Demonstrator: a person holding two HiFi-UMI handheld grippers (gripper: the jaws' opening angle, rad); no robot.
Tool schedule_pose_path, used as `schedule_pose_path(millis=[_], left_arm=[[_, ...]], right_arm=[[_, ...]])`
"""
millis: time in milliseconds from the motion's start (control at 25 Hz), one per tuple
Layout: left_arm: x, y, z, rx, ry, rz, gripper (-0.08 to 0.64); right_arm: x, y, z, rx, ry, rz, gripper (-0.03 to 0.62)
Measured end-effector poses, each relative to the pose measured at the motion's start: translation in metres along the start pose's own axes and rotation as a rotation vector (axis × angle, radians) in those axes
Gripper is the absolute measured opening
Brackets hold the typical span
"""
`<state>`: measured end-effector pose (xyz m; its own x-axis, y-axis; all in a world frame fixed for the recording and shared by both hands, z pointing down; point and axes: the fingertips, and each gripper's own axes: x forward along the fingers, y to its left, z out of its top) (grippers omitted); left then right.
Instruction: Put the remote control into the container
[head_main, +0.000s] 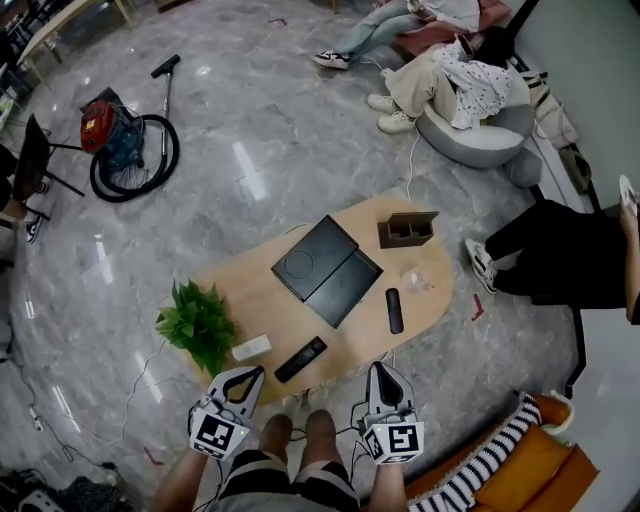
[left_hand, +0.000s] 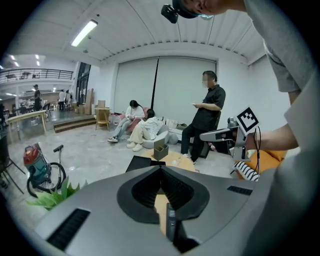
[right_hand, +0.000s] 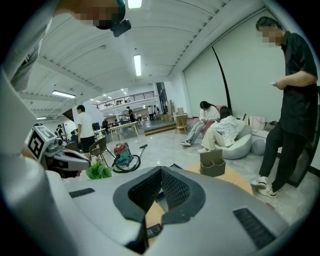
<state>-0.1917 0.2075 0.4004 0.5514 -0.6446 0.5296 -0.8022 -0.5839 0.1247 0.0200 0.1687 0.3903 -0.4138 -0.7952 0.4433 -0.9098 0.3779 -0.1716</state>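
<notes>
**Black bar-shaped remote control left lying on the table, gripped by nothing**

The jaws of the left gripper are pressed together, and nothing is held between them, as is seen in the left gripper view. The jaws of the right gripper are likewise clenched on nothing. Both grippers are held side by side over the near edge of the oval light-wood table, and their tips are pointed forward and down.

The black remote control is found just beyond the left gripper's tips, flat on the wood and at an angle. A small white bar-shaped object is placed just to its left. A second black oblong remote is laid farther right, ahead of the right gripper and well apart from the first.

Two flat black rectangular slabs are set edge to edge at the middle of the table. The brown open-topped container with compartments stands upright at the far right end, well apart from both remotes. A green leafy potted plant occupies the left end.

Beyond the table, a red and teal vacuum cleaner is seen on the grey marble floor.
</notes>
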Motion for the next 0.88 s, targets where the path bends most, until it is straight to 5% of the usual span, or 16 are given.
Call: schedule_pose_path(millis=[880], left_arm=[[0.071,0.014,-0.16,-0.096,0.134,0.037,0.008]], right_arm=[[0.068,-0.016,-0.141,0.012,0.11,0.094,0.011]])
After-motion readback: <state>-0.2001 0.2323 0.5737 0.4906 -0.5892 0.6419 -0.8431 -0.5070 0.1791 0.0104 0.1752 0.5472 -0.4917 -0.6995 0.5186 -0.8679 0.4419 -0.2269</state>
